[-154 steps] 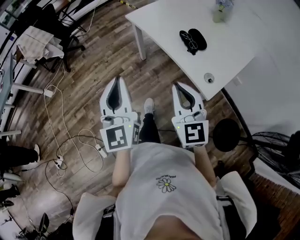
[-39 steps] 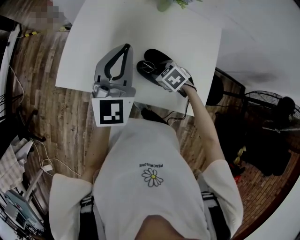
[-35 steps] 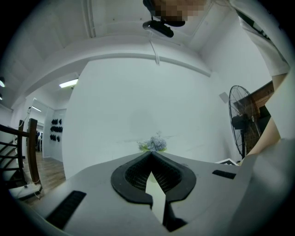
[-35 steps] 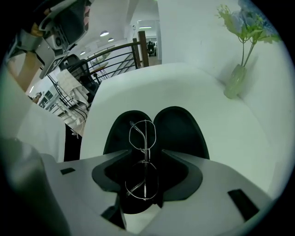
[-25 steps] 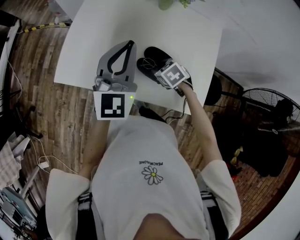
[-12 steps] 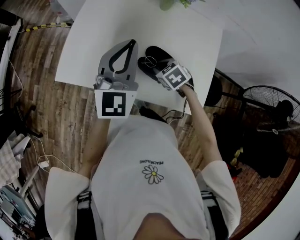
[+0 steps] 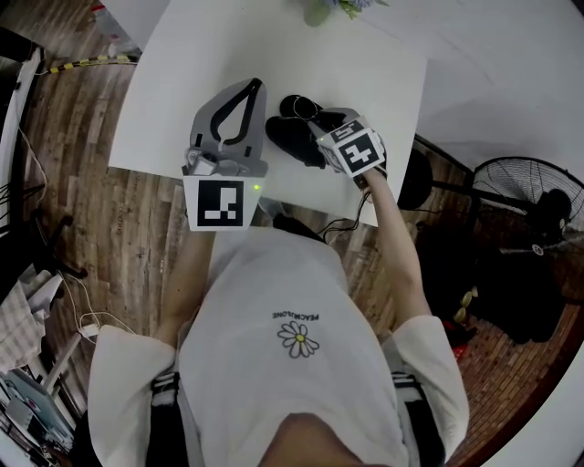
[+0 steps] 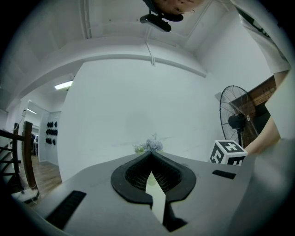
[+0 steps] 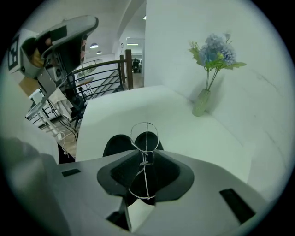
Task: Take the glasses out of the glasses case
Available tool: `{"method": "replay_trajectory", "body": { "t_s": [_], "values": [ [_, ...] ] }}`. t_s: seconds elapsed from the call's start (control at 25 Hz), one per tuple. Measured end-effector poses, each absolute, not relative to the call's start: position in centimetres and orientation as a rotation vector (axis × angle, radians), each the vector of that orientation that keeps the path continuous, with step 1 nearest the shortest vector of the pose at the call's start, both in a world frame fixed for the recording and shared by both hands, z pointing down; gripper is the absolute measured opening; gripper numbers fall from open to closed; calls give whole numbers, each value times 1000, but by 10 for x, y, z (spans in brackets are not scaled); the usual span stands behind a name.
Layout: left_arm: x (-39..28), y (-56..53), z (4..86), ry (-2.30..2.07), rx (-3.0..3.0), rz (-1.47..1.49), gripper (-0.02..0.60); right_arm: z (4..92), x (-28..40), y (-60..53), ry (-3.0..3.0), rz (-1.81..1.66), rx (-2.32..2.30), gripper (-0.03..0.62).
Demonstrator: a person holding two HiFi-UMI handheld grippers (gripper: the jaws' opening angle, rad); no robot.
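Note:
The black glasses case lies open on the white table, its two halves showing under the jaws as the case in the right gripper view. My right gripper is shut on the thin wire-framed glasses and holds them just above the case. In the right gripper view the glasses stand upright between the pads of the right gripper, one lens ring sticking out past the tips. My left gripper hovers level to the left of the case, shut and empty; its tips meet in the left gripper view.
A small vase of flowers stands at the table's far edge by the white wall, also seen as the vase. A standing fan is on the floor at right. The table's near edge runs just in front of the person's body.
The right gripper closed on the glasses and rose, lifting them out of the case and tipping them upright. The left gripper stayed where it was.

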State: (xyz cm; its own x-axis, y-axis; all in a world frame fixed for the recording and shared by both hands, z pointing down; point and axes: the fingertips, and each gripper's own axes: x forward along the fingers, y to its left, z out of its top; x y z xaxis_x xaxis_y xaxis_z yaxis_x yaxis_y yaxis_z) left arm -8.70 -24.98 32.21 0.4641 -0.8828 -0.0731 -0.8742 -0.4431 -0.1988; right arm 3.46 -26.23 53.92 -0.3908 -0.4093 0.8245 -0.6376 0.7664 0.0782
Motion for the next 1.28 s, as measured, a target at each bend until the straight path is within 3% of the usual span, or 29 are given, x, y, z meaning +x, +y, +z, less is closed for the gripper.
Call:
{"method": "replay_trajectory", "body": {
  "t_s": [0.76,1.28],
  "values": [
    [-86,-252,290,1503,-2434,24,17,374,47,-313,-2251,-12,1281,94],
    [-89,-244,256,1561,-2451,177,17,257,34,-262,-2540,-335,1755,94]
  ]
}}
